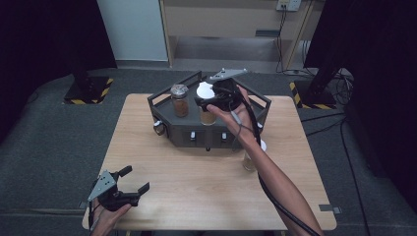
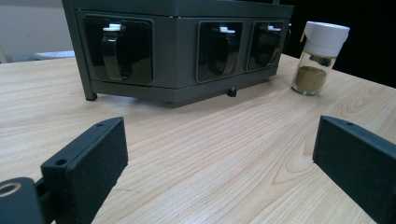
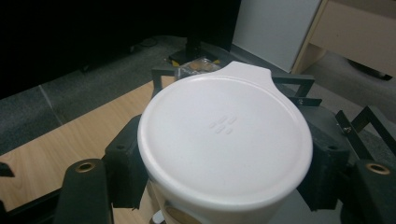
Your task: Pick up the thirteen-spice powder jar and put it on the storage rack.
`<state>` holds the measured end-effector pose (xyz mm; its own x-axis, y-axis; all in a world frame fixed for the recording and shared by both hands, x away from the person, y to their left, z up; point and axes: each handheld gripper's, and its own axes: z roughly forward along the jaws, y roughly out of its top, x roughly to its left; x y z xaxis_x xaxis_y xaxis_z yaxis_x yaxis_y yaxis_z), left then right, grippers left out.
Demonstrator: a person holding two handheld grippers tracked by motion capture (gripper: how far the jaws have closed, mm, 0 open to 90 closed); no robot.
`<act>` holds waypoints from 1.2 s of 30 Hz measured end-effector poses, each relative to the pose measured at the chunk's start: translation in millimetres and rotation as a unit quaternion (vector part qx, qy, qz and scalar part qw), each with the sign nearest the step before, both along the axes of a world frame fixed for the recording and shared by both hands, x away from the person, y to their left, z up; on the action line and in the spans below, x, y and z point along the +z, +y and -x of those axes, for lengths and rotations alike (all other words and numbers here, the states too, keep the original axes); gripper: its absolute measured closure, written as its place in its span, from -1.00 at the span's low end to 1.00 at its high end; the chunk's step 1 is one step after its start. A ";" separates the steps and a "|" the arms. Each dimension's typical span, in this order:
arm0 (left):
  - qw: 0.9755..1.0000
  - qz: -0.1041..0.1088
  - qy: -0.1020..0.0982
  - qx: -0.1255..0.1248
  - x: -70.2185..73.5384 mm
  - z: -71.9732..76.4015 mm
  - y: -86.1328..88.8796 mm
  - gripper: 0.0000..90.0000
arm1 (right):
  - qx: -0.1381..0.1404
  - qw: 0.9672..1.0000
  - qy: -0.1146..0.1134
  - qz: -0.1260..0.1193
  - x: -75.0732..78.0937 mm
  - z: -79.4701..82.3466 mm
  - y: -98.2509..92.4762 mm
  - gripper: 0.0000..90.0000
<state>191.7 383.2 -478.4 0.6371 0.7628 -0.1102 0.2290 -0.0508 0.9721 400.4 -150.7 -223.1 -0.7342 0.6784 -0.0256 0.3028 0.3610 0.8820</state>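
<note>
- rack [image 1: 187, 135] sits toward the table's [image 1: 162, 196] far edge
- one jar [image 1: 180, 101] stands on the rack's left side
- another jar [image 1: 250, 160] stands on the table, just right of the rack's front

Your left gripper [image 1: 129, 186] rests low at seven o'clock with jaws spread wide, while your right gripper [image 1: 210, 101], forearm stretched toward twelve o'clock, is clamped tight.
</note>
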 end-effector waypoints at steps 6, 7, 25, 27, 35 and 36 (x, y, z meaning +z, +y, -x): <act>1.000 0.001 0.001 0.000 -0.4 -0.3 0.2 -0.95 | -0.017 1.000 0.006 -0.001 -3.7 -16.9 4.5 -0.32; 1.000 0.001 0.001 0.000 -0.5 -0.5 0.3 -0.95 | -0.020 1.000 0.008 0.002 -3.9 -19.8 5.9 -0.32; 1.000 0.003 0.001 -0.001 -1.1 -0.9 1.0 -0.95 | -0.049 0.998 0.030 -0.003 -31.2 -57.8 15.9 -0.32; 1.000 0.003 0.001 -0.001 -1.3 -0.9 1.0 -0.95 | -0.050 0.998 0.032 -0.002 -32.7 -59.7 17.3 -0.32; 1.000 0.004 0.001 -0.002 -1.7 -1.1 1.4 -0.95 | -0.050 0.998 0.036 -0.002 -36.0 -64.8 21.3 -0.32; 1.000 0.004 0.001 -0.002 -1.6 -1.2 1.5 -0.95 | -0.049 0.998 0.036 -0.002 -36.1 -65.2 21.4 -0.32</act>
